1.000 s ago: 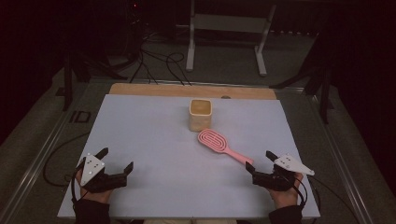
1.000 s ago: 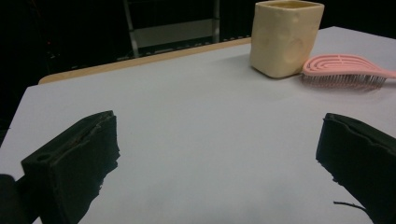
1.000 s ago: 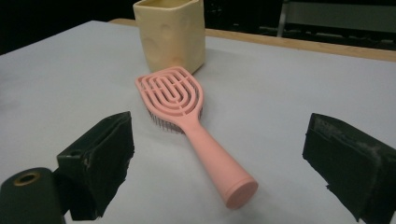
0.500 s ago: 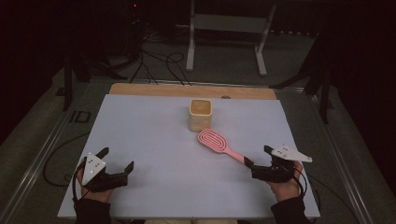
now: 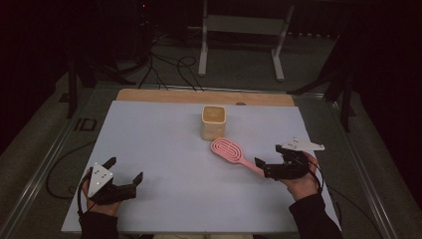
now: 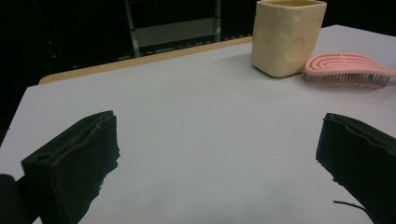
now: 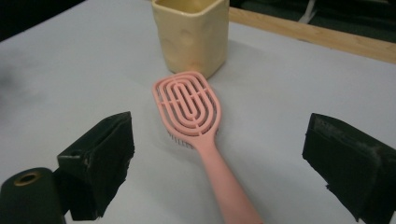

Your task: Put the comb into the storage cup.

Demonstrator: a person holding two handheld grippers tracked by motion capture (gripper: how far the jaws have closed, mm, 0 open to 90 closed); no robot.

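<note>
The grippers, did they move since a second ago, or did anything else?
The right gripper slid forward and inward over the pink brush handle, jaws open on either side of it, not gripping. The left gripper, the brush and the yellow cup stayed where they were.

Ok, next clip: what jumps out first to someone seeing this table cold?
The pink hairbrush lies bristles down right of the middle of the white table, its handle running between the open jaws of the right tool. Just behind its head stands a pale yellow cup. The left tool rests open near the front left corner.
</note>
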